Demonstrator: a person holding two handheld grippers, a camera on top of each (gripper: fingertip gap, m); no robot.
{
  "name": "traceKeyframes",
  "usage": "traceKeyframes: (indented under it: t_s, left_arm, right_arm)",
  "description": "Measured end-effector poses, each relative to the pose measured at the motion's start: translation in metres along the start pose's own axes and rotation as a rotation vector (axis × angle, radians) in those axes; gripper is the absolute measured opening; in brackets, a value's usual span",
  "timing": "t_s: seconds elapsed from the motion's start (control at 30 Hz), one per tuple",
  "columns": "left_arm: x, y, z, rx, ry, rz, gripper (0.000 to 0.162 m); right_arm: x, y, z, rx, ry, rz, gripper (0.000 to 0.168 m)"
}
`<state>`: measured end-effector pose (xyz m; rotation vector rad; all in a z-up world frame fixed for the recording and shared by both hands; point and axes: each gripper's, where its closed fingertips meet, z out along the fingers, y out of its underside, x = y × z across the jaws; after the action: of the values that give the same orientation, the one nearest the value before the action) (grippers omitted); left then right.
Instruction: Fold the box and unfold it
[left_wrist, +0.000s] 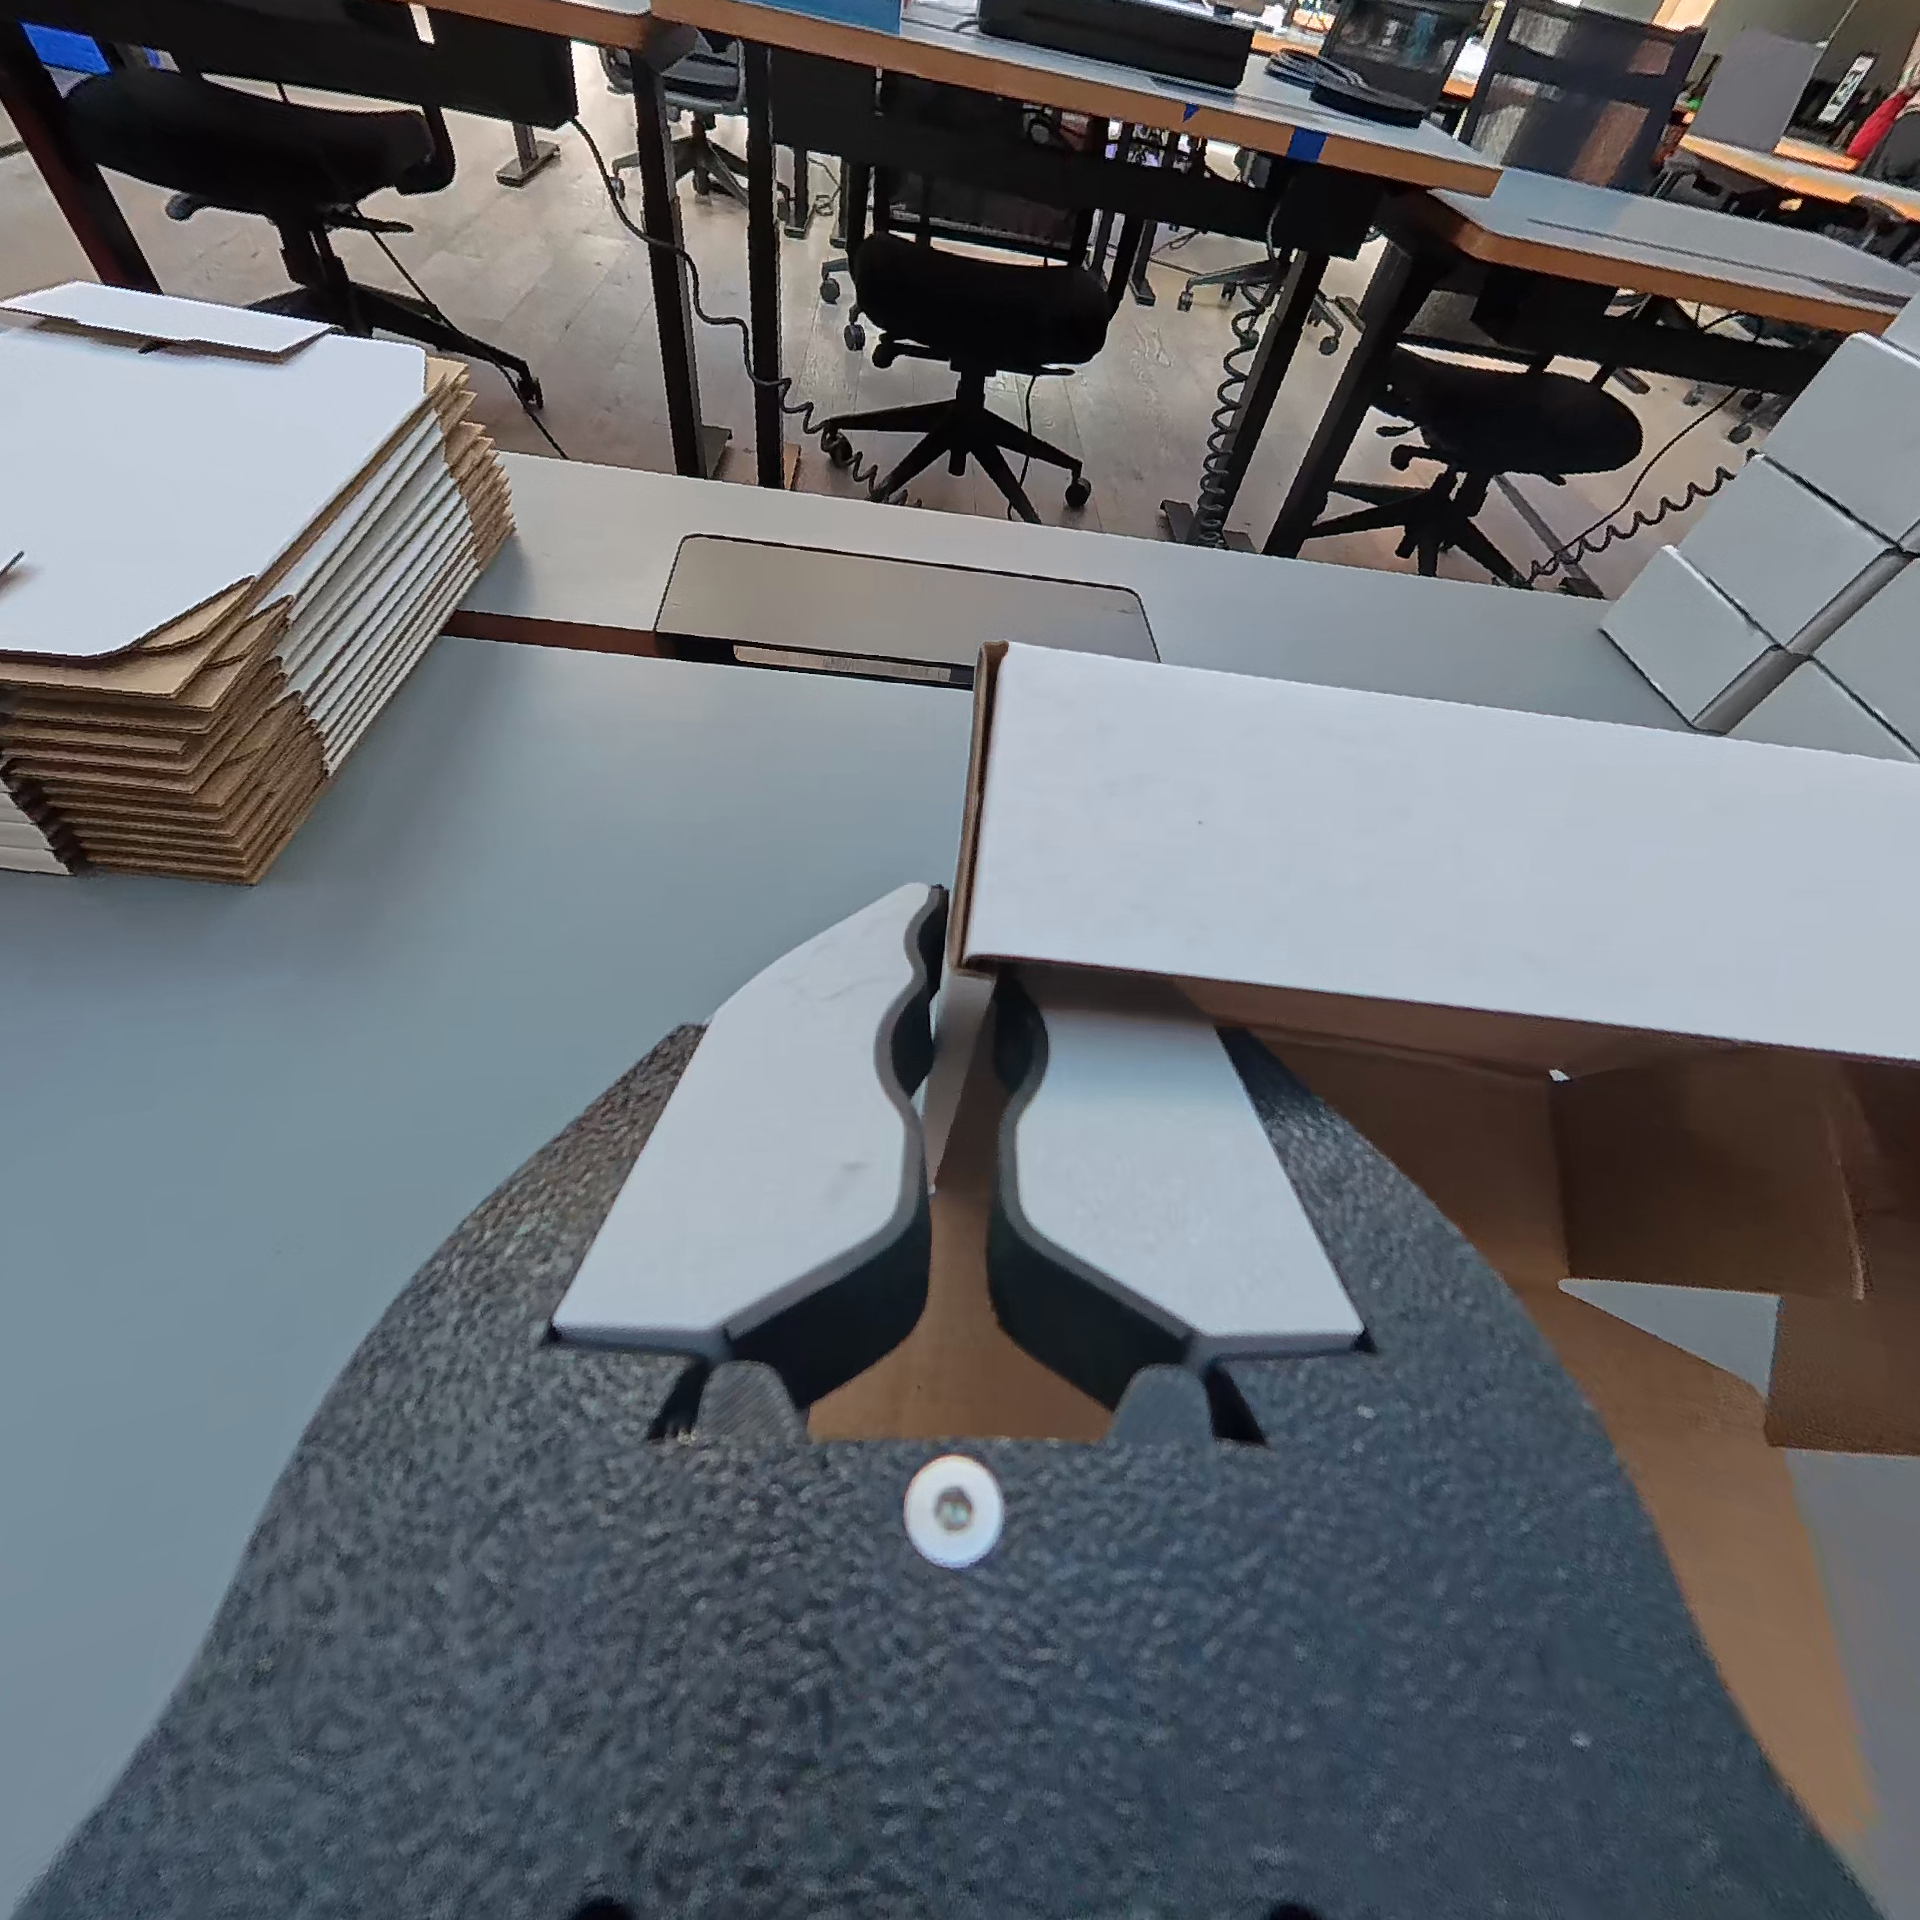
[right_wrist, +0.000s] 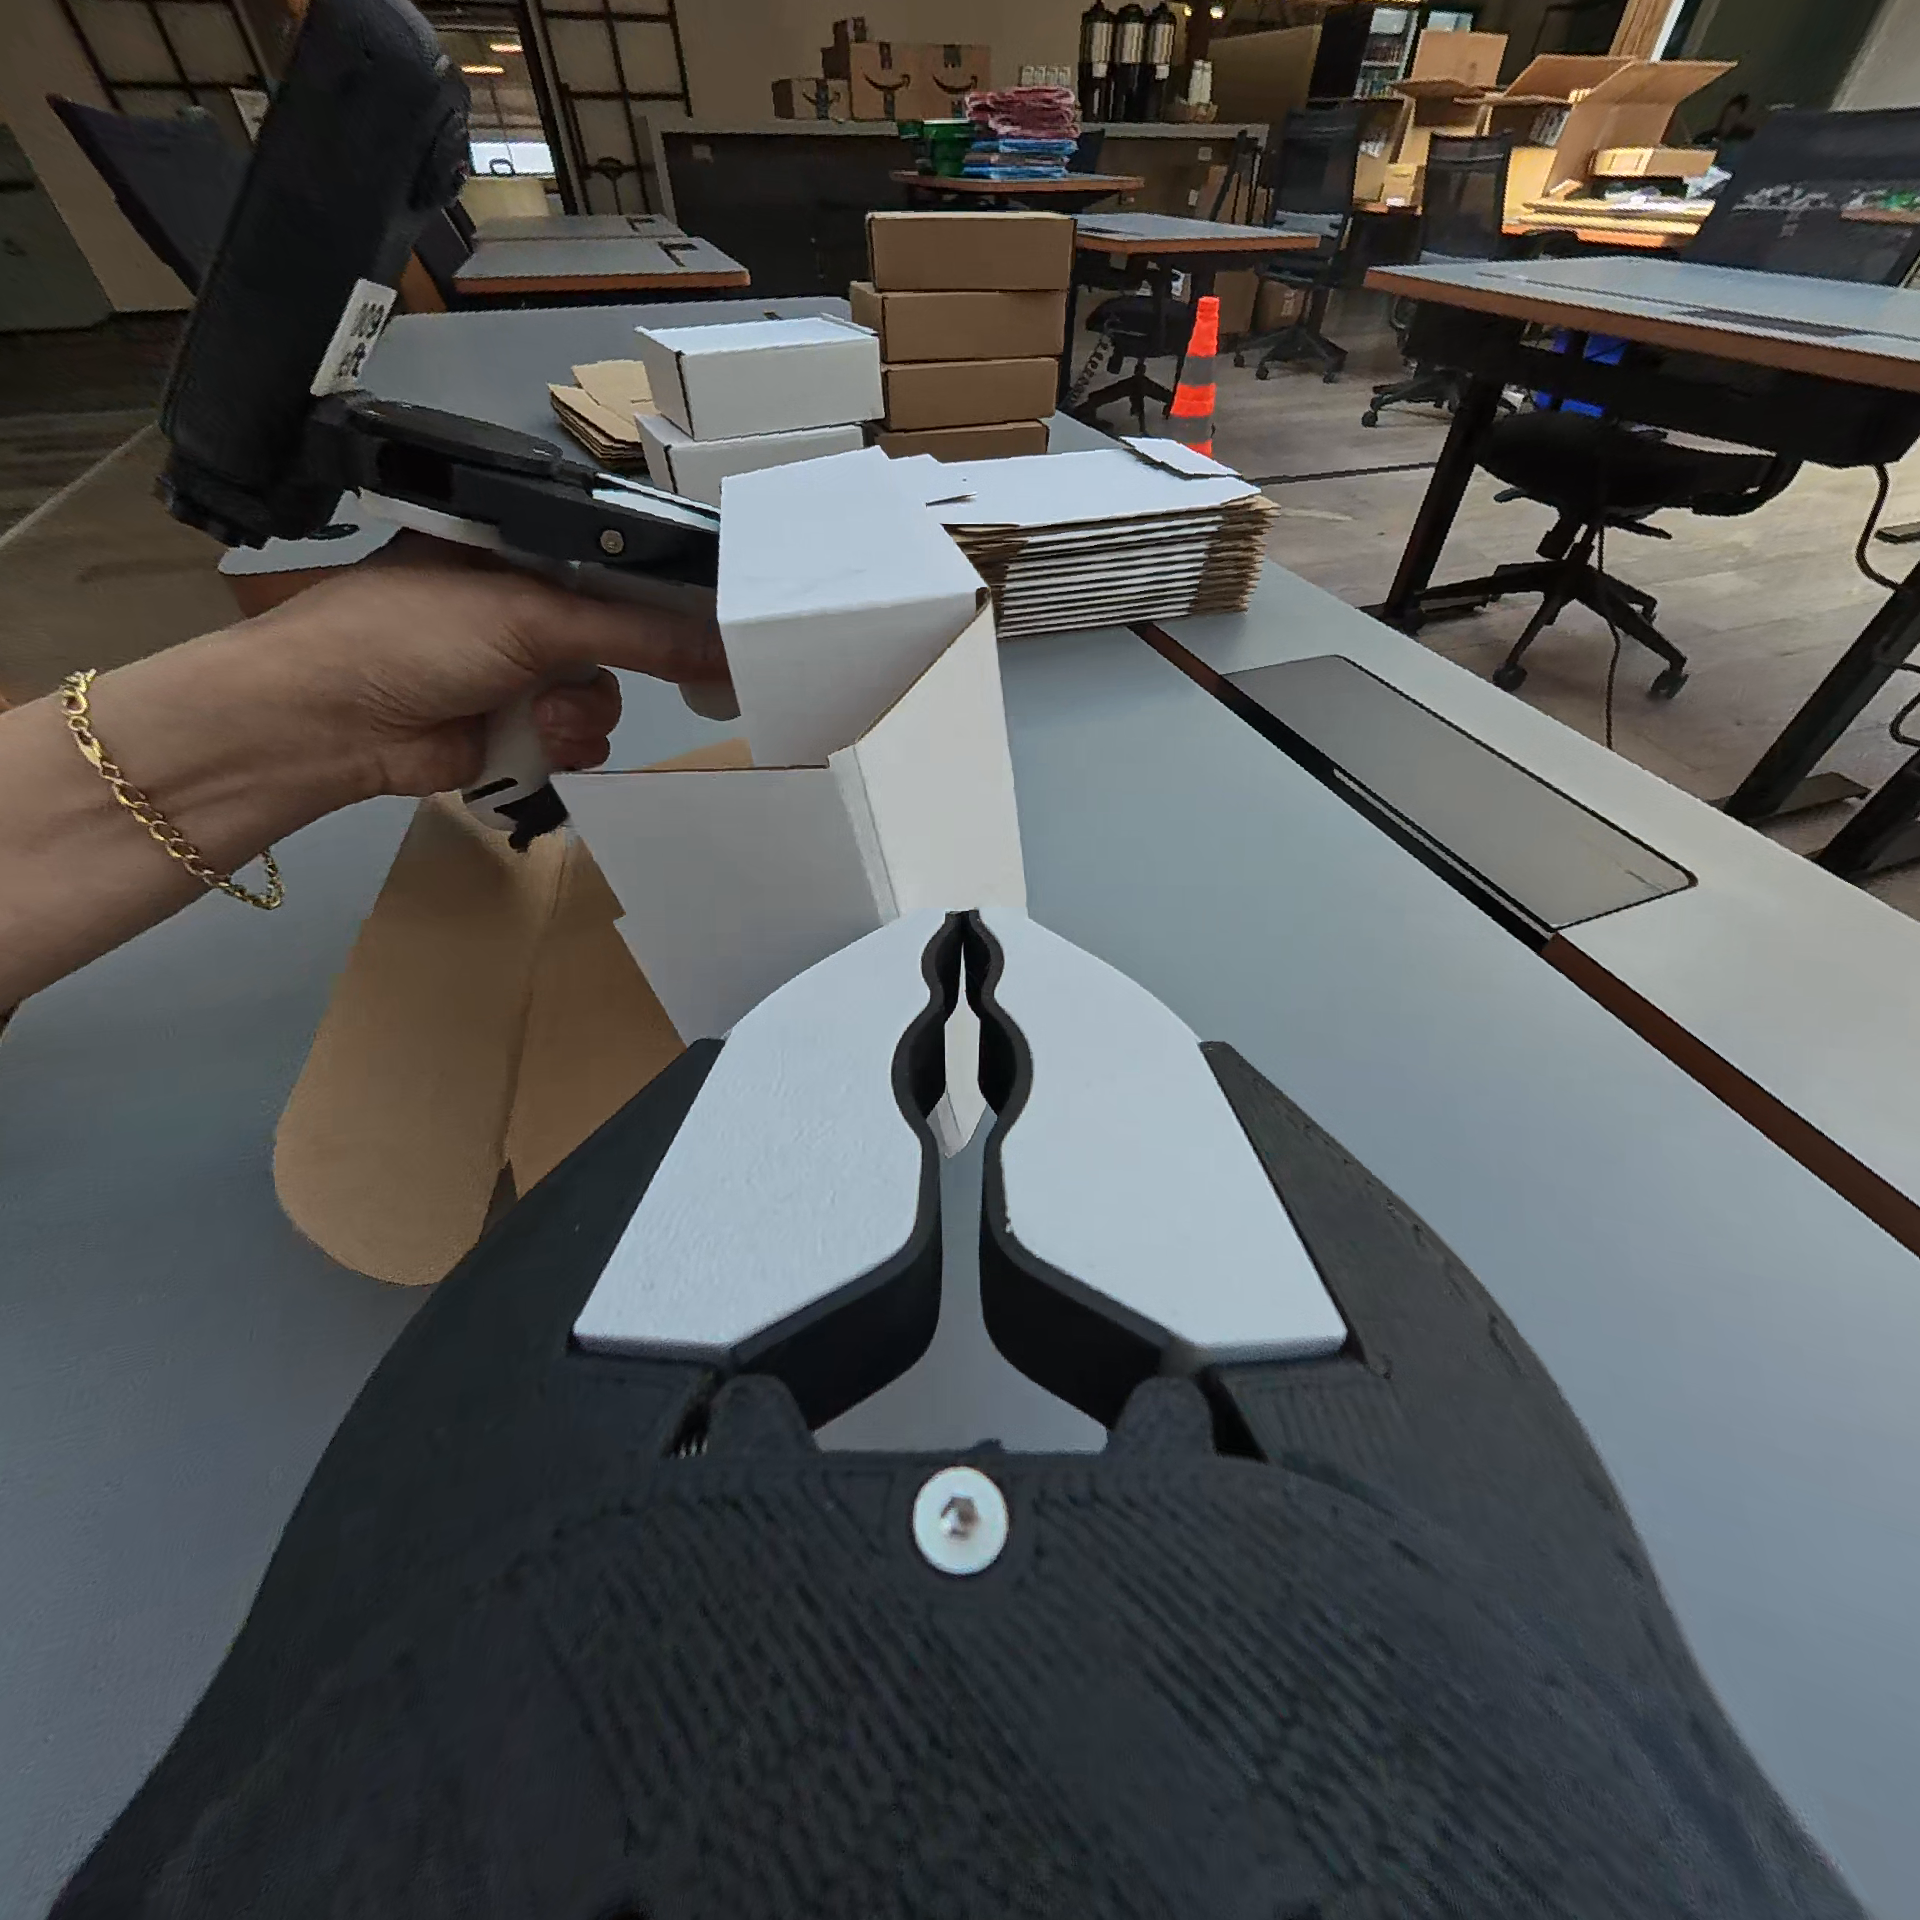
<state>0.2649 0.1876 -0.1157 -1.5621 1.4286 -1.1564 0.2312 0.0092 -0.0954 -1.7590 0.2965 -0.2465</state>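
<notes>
2 grippers on 1 white box (right_wrist: 831, 592), left gripper (left_wrist: 961, 966) fingers pinching its wall (level), right gripper (right_wrist: 964, 925) fingers clamping a flap.

The box (left_wrist: 1403, 831) runs off the right edge of the left wrist view, so its far end can't be seen. The left gripper (left_wrist: 961, 971) has its right fingertip tucked under the box's white top panel, and the grip point there is covered. Left of the box, the stack of flat cardboard blanks (left_wrist: 208, 582) is cut by the left edge. Right of the box, the white folded boxes (left_wrist: 1787, 603) are clipped too.

In the right wrist view, the box (right_wrist: 831, 592) hides the left gripper's tips completely. The right gripper (right_wrist: 964, 930) pinches a white panel edge, its lower part lost behind the fingers (right_wrist: 810, 1143). The hand (right_wrist: 416, 686) leaves the frame at the left edge.
</notes>
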Motion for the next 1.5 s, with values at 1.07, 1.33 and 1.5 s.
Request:
traceKeyframes:
  t_s: [1.07,1.33,1.5]
  left_arm:
    - [0.016,-0.003,-0.006,0.042,0.050,-0.038,0.005]
    - [0.018,-0.006,-0.009,0.071,-0.026,-0.019,0.007]
    - [0.027,-0.011,-0.010,0.094,-0.049,0.021,0.008]
  right_arm:
    - [-0.023,-0.011,0.012,0.055,-0.049,-0.195,0.022]
    - [0.011,-0.030,0.024,0.078,0.420,-0.211,0.025]
    - [0.030,-0.035,0.024,-0.062,0.671,-0.395,0.026]
